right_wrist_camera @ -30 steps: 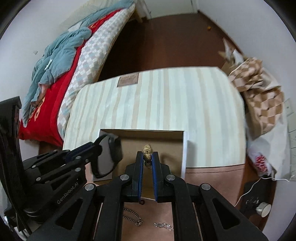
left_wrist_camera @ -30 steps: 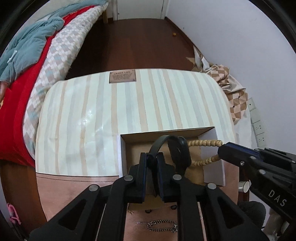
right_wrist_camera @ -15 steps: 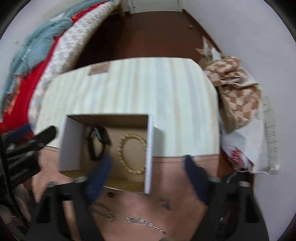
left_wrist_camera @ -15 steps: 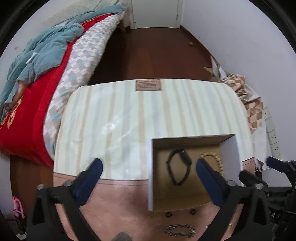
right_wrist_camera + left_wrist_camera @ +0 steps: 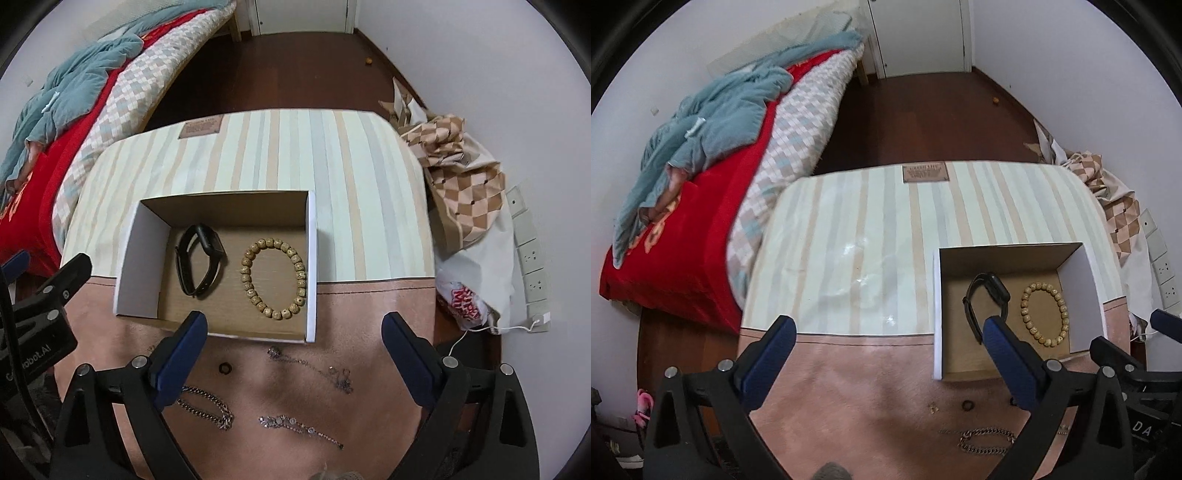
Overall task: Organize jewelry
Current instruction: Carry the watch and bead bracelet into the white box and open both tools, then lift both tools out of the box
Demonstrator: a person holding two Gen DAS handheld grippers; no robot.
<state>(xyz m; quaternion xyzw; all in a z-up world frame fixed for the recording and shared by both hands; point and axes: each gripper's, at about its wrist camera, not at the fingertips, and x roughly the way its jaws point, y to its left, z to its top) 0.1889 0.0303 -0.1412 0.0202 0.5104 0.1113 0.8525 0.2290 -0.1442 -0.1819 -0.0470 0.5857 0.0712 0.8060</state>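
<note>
Both tools are hanging wide open with nothing in them, jaws having just been spreading apart: left tool (image 5: 886, 343), right tool (image 5: 291, 332). Just ahead of the right tool's blue pads, the white-walled cardboard box (image 5: 142, 258) is sitting on the bench (image 5: 369, 184), holding a black rubbery watch (image 5: 201, 264) and a round wooden bead bracelet (image 5: 273, 278) lying side by side. Thin metal chains (image 5: 299, 430) are lying under the right tool on the pink suede-looking strip.
</note>
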